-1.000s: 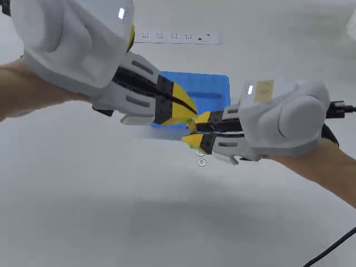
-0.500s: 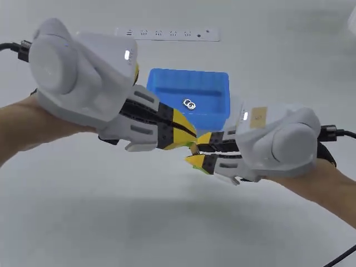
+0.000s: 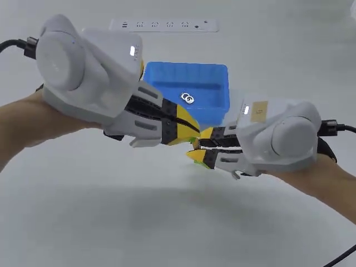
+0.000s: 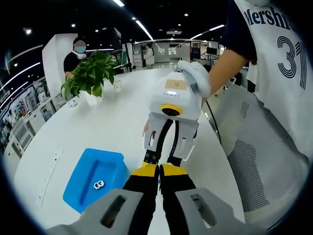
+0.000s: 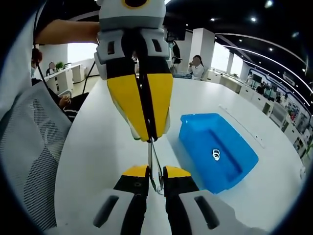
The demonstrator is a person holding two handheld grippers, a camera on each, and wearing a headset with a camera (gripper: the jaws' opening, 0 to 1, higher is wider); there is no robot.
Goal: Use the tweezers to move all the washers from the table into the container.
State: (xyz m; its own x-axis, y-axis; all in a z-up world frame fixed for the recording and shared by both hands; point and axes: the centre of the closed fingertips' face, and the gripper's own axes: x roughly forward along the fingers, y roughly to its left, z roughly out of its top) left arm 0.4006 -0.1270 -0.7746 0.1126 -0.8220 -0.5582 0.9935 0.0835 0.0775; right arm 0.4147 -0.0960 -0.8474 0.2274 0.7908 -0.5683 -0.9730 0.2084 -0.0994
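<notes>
My left gripper [image 3: 192, 132] and right gripper [image 3: 193, 151] meet tip to tip just in front of the blue container [image 3: 214, 114]. Two washers [image 3: 187, 99] lie linked together on its floor. In the right gripper view the left gripper [image 5: 149, 137] comes down from the top with its yellow jaws shut on the thin metal tweezers [image 5: 152, 161]. The tweezers' two legs run down between the jaws of my right gripper [image 5: 156, 175], which close on them. Whether the tweezer tips hold anything is hidden. The container [image 5: 232, 169] lies to the right with the washers [image 5: 215, 154] in it.
A white power strip [image 3: 164, 25] lies behind the container. A black cable [image 3: 334, 257] runs off the near right corner. A potted plant [image 4: 90, 73] stands on the white table, far from the work. A mesh chair [image 5: 29, 147] stands beside the table.
The left gripper has shifted left and uncovered the container with its washers. A washer seen on the table under the right gripper a second ago is now out of sight. The grippers stay tip to tip.
</notes>
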